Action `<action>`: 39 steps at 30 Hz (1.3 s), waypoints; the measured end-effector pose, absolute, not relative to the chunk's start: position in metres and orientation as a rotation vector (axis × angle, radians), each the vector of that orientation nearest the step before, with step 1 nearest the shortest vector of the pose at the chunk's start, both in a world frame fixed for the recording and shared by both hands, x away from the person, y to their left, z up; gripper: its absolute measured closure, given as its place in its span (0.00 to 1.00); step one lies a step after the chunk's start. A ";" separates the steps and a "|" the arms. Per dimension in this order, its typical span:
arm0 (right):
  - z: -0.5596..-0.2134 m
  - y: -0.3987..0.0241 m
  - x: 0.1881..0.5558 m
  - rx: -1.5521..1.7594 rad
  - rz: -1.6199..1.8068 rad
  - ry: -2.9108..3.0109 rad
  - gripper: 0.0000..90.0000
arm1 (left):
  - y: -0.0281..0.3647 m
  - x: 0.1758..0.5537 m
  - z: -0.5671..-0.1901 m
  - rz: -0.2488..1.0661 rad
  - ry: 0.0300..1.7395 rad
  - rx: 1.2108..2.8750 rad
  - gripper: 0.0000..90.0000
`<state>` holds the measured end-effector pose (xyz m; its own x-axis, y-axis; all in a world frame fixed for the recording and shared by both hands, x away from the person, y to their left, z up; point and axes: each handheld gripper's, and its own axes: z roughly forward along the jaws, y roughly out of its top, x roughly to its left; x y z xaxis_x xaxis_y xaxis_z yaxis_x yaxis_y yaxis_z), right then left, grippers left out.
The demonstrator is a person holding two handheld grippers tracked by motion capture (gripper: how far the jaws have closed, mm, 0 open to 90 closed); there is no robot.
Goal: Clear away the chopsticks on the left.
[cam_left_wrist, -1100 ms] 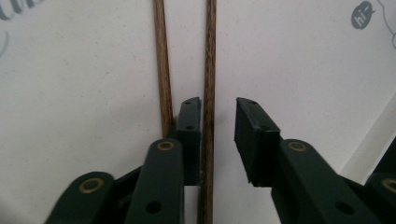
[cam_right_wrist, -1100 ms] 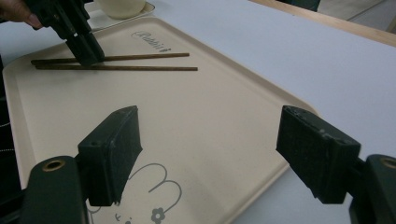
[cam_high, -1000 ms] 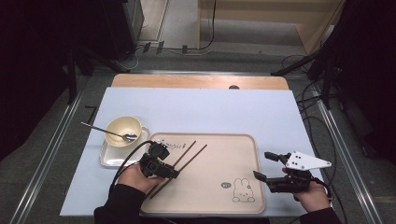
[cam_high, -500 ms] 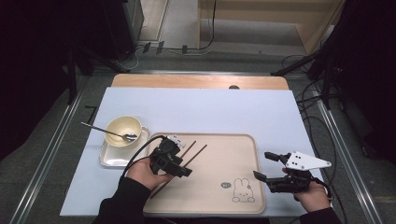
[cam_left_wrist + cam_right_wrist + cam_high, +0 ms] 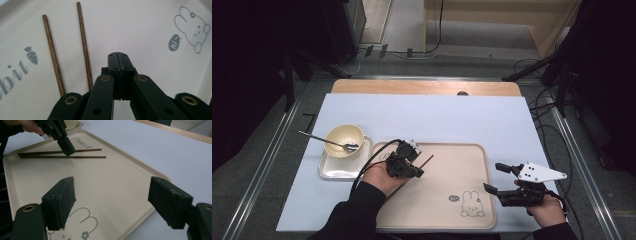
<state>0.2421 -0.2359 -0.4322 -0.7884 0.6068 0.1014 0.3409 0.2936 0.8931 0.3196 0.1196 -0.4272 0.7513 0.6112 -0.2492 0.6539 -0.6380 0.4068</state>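
High view: my left tongs (image 5: pixel 408 161) sit over the near-left part of the beige tray (image 5: pixel 472 155), right by the two chopsticks (image 5: pixel 426 162). Left gripper view: left tongs (image 5: pixel 117 55) have just been closing and the jaws are now pressed together with nothing between them; both chopsticks (image 5: pixel 83 45) lie flat on the tray (image 5: pixel 140 30) just to the left of the jaws, side by side, not touching each other. Right gripper view: right tongs (image 5: pixel 120 202) spread wide, empty, hovering over the tray's rabbit-print corner (image 5: pixel 87 225), well apart from the chopsticks (image 5: pixel 62 156). Bowl (image 5: pixel 344 140) with a spoon (image 5: pixel 324 140) sits on a small plate (image 5: pixel 328 171) left of the tray, on the white bench (image 5: pixel 437 115).
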 end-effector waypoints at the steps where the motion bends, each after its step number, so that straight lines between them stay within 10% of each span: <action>1: -0.432 -0.236 0.242 0.866 1.493 2.308 0.24 | 0.119 0.322 -0.432 -0.121 0.977 2.471 1.00; 39: -0.431 -0.236 0.242 0.854 1.510 2.300 0.24 | 0.165 0.339 -0.440 -0.076 1.187 2.401 1.00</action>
<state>0.2418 -0.2355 -0.4311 -0.7935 0.6003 0.0998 0.3301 0.2870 0.8992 0.3391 0.1646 -0.4403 0.6268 0.7394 -0.2458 0.7648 -0.5235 0.3755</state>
